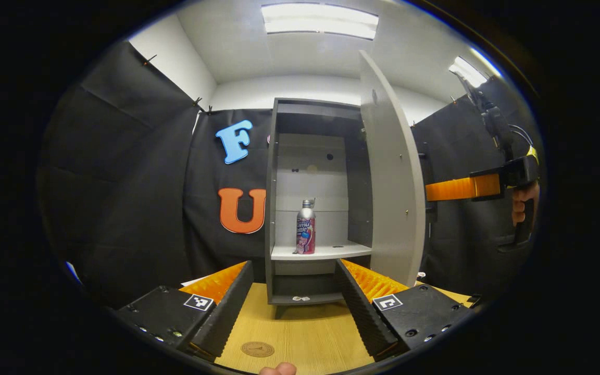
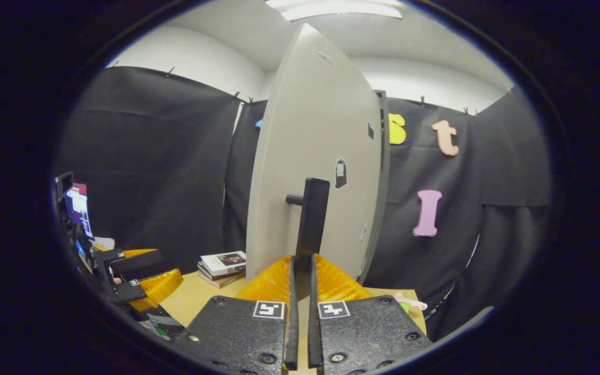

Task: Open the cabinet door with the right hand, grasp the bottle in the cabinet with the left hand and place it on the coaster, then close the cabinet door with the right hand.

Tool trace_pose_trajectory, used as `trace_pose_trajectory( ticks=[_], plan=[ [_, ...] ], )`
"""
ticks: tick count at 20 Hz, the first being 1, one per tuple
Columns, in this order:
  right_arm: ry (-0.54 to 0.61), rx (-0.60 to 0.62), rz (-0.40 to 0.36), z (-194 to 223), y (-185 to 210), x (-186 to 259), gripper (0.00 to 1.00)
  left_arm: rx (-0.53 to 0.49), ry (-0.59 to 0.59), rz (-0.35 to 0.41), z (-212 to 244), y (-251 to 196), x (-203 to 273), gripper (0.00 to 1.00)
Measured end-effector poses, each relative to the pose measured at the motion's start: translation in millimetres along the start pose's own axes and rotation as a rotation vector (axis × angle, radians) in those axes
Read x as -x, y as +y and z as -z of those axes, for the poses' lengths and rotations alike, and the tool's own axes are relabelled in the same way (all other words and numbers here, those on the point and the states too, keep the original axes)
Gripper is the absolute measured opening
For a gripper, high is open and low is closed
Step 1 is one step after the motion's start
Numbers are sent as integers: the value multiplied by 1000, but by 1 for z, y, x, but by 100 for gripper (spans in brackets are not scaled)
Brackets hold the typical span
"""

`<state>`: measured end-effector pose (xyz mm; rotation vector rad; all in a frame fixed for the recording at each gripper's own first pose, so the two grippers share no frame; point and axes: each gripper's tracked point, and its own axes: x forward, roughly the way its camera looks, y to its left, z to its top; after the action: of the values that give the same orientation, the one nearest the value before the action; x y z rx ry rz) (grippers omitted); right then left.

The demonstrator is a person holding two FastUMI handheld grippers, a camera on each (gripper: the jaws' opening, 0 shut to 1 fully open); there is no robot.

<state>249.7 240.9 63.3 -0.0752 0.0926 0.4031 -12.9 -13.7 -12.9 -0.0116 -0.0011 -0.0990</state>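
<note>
On the wooden table (image 1: 300, 333) the cabinet door (image 1: 391, 198) stands open, right gripper (image 2: 300, 271) clamped on its handle (image 2: 313, 219); next the wide-spread left gripper (image 1: 295, 291) must reach the bottle (image 1: 305, 227).

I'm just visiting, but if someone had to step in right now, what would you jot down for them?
Right gripper: shut on the black bar handle of the grey cabinet door, which stands open.
Left gripper: open, empty, over the wooden table, facing the cabinet.
Silver bottle with pink label: upright on the cabinet's white shelf.
Round brown coaster: on the table, bare.
Done: door opened.
Left: grasp bottle, set it on coaster, close door.
</note>
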Motion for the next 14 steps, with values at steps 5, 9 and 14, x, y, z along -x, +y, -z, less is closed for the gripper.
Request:
trace_pose_trajectory(
  ticks=[5, 9, 14],
  plan=[
    [0, -25, 47, 2, -7, 7, 6, 5, 16, 3, 6, -4, -1, 95],
    [-9, -74, 102, 3, -14, 12, 6, -3, 11, -3, 3, -4, 3, 95],
    [-8, -62, 185, 3, -35, 17, 4, 0, 14, -7, 7, -4, 2, 95]
  ],
)
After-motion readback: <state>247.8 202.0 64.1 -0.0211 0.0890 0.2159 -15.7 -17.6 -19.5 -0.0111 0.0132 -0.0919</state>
